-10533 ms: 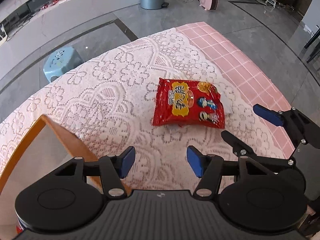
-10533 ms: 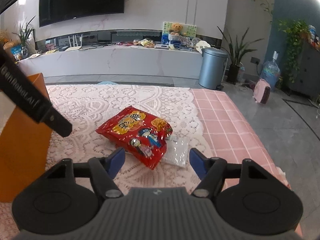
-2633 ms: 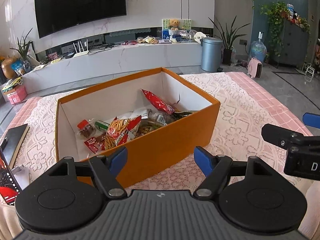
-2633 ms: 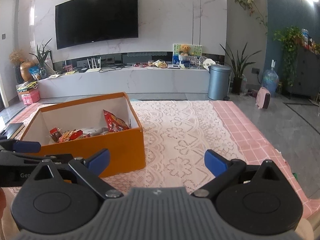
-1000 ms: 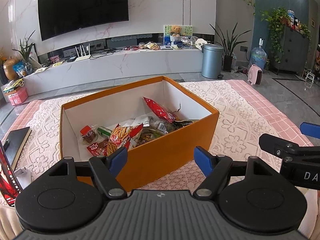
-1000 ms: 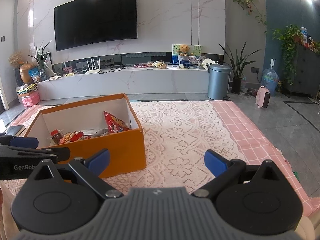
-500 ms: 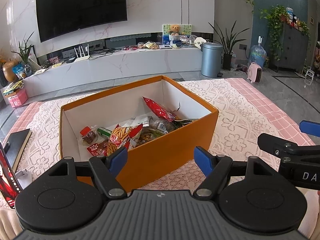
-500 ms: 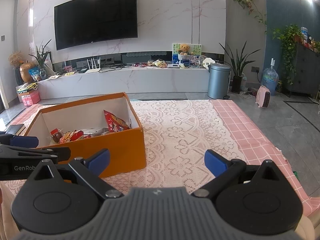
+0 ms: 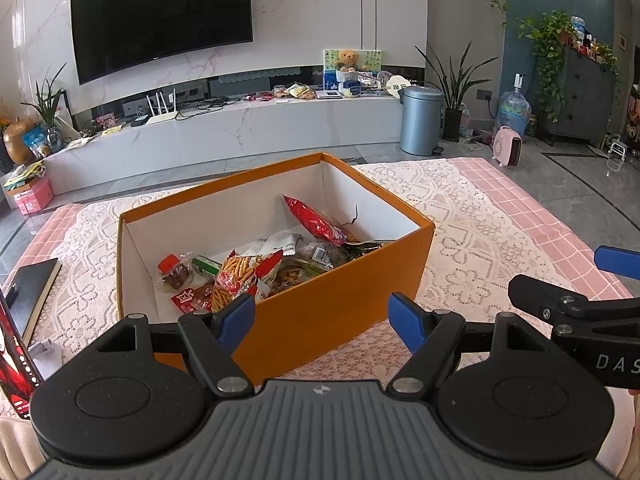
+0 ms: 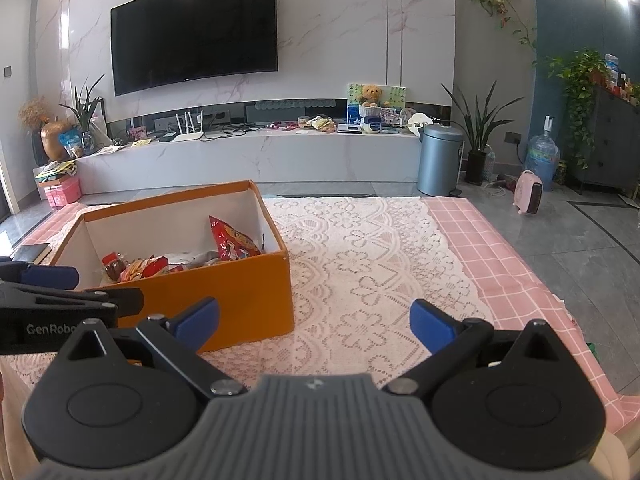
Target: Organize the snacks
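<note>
Nearest the cameras, the left gripper [image 9: 322,316] and the right gripper [image 10: 314,322] are both held spread wide, with nothing between their blue pads. Both are held above the bench [image 10: 372,280] and its lace cover, short of the orange box [image 9: 332,312].

The snacks are seen inside that box: a small jar with a red lid [image 9: 175,270] at the left, a packet of sticks [image 9: 240,276] beside it, and a red bag [image 9: 316,222] leaning toward the far right wall. No snack is seen loose on the lace.

The packets are judged light, soft and crinkly, likely slippery on their film. A pinch at a sealed edge or corner is judged safest, since the contents may crush. The jar is likely stiffer, best taken across its body.

The box is open-topped, roughly 1 layer deep in snacks, with room left.
</note>
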`<state>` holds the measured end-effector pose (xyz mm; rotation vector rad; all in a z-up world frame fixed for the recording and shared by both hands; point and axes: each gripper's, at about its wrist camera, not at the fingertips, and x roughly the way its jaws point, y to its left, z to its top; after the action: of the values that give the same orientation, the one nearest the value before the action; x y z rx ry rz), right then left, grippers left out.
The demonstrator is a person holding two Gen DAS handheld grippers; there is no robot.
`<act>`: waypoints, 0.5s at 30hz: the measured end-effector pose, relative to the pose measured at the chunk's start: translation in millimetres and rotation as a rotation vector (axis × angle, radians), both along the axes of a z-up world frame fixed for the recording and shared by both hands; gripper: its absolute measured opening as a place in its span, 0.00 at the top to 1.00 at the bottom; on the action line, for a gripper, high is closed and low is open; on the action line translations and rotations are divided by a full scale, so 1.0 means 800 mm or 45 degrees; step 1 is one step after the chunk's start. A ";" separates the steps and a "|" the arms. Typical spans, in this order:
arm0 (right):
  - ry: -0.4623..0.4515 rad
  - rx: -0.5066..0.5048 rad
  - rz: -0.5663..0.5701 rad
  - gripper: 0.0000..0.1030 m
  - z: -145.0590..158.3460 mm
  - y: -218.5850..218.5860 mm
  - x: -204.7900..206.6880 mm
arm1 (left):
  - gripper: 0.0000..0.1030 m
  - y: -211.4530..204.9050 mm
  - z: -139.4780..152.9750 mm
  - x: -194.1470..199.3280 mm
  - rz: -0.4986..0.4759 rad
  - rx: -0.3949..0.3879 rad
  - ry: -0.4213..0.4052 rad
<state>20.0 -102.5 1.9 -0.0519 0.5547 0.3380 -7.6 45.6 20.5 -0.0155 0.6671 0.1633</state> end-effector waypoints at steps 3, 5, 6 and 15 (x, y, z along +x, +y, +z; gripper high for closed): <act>0.001 -0.002 0.002 0.04 -0.001 0.000 -0.001 | 0.14 0.000 0.002 0.001 -0.005 0.010 -0.006; 0.002 -0.003 0.002 0.04 -0.001 0.000 0.000 | 0.14 0.000 0.003 0.001 -0.006 0.010 -0.008; 0.003 -0.005 0.003 0.04 -0.001 0.001 0.000 | 0.14 0.001 0.002 0.001 -0.006 0.010 -0.006; 0.012 -0.009 0.002 0.04 -0.003 0.000 0.001 | 0.14 0.004 0.004 -0.001 0.004 0.006 -0.009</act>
<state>20.9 -102.5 -0.4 -0.0574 0.5653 0.3378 -8.1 48.7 23.4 -0.0127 0.6596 0.1680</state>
